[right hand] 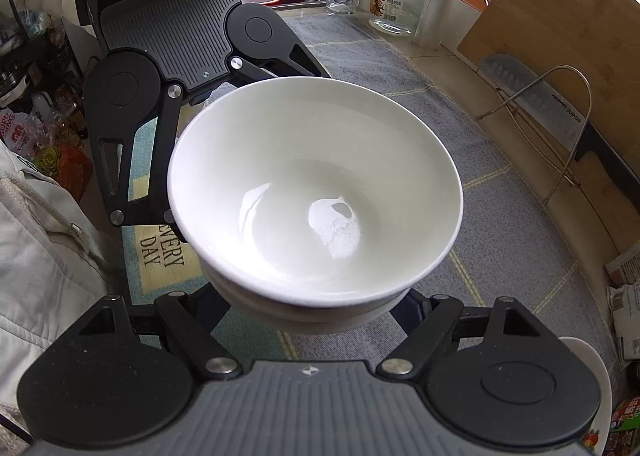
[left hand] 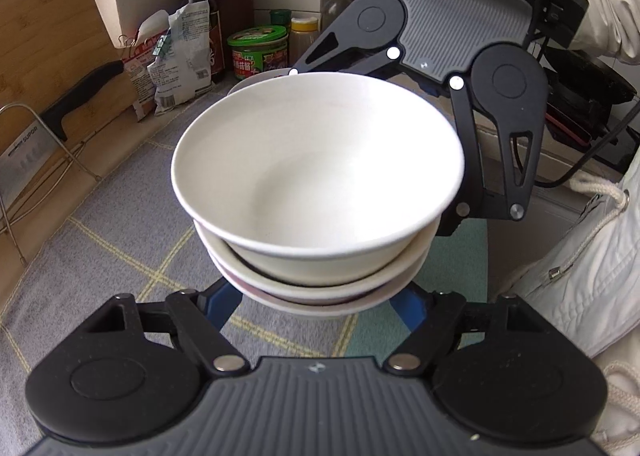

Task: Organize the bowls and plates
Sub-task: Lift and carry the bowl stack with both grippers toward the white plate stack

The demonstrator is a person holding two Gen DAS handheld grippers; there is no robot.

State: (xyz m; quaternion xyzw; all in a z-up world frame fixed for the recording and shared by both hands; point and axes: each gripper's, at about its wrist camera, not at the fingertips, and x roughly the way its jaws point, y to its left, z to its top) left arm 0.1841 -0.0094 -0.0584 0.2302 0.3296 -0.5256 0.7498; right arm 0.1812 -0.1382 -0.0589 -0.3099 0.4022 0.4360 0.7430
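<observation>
Stack of nested white bowls, glossy and empty, carried clear above the grey checked mat, clamped from opposite sides by left gripper and right gripper, each closed on the lower bowls. Step judged: moving the stack; next calls for level, matched travel and gentle set-down

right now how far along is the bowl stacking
Done: several white bowls are nested into one stack, at least three by the rims in the left wrist view. In hand: the left gripper and the right gripper hold the stack from opposite sides, above the grey cloth. Left: setting it down; one white dish at the right wrist view's edge is still apart.
</observation>
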